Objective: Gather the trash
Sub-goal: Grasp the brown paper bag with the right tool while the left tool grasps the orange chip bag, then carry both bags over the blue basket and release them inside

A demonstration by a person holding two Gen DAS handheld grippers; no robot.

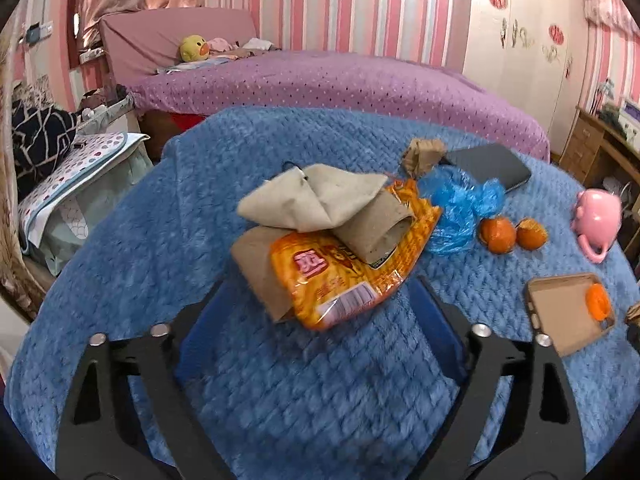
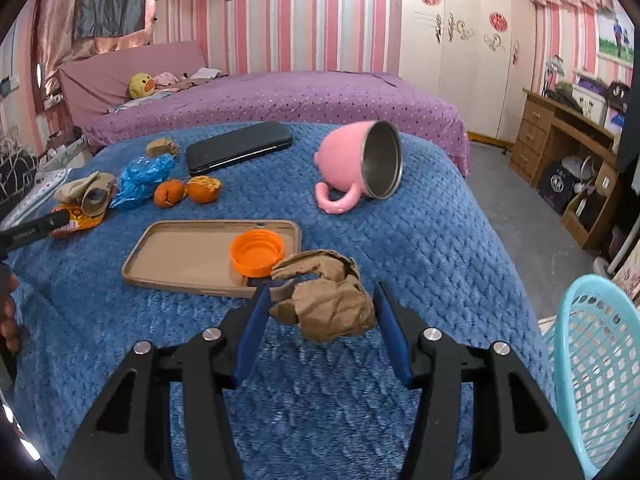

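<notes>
An orange snack bag point(image 1: 340, 280) lies on the blue blanket point(image 1: 300, 380), heaped with brown paper point(image 1: 320, 196) and a cardboard tube point(image 1: 376, 228). My left gripper point(image 1: 320, 284) straddles this heap; the right pad is at the bag's edge and a gap shows on the left, so it is open. In the right wrist view a crumpled brown paper wad point(image 2: 328, 308) sits between the blue pads of my right gripper point(image 2: 322, 286), which is shut on it. A blue plastic bag point(image 1: 460, 208), two peeled tangerines point(image 1: 498, 234) and a small paper wad point(image 1: 424, 154) lie further back.
A tan phone case point(image 2: 188, 256) holding an orange lid point(image 2: 256, 256) lies just beyond the right gripper. A tipped pink mug point(image 2: 356, 160) and a black phone point(image 2: 240, 146) lie behind. A turquoise basket point(image 2: 592, 360) stands at the right off the blanket. A purple bed point(image 1: 340, 80) is beyond.
</notes>
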